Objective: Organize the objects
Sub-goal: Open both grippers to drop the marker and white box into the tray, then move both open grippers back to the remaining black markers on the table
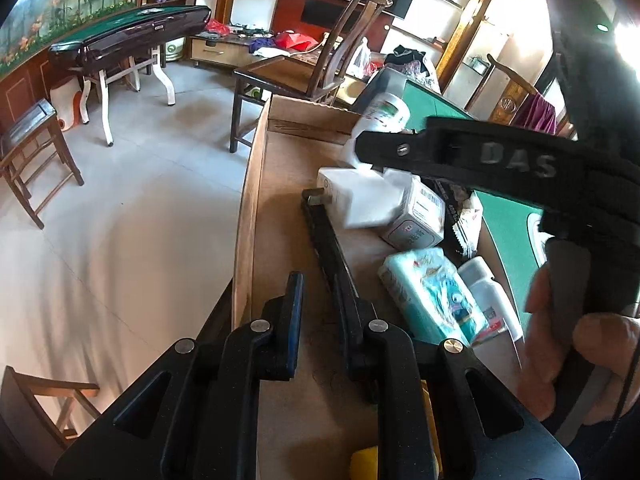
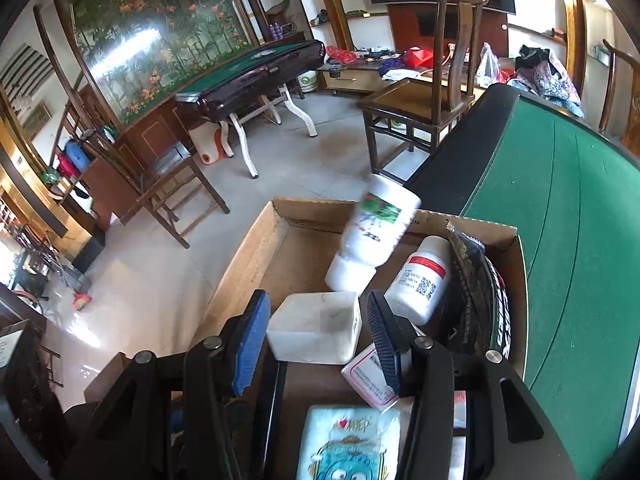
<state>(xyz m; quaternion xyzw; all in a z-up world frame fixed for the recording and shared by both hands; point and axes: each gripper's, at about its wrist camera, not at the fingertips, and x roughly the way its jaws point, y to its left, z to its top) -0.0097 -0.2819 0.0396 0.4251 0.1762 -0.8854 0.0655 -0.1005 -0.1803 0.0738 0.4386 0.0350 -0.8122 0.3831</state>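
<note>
**Right gripper over the box, tub straight ahead between its jaws**

The cardboard box (image 2: 256, 248) sits against the green table (image 2: 560, 240) and holds the loose goods; in the right wrist view the big white bottle (image 2: 372, 236) leans at 12 o'clock, base low and top tipped toward 1 o'clock, and looks blurred. The small bottle (image 2: 420, 280) lies at 1 o'clock beside it. The white tub (image 2: 316, 328) lies dead ahead of the right gripper (image 2: 320, 344), long side crosswise; the jaws stand spread on either side of it, pads not seen pressing. The tissue pack (image 2: 348, 444) lies at 6 o'clock. The left gripper (image 1: 320, 320) is nearly pressed together, holds nothing, and hangs over bare box floor, so the right is likely nearer.
</note>
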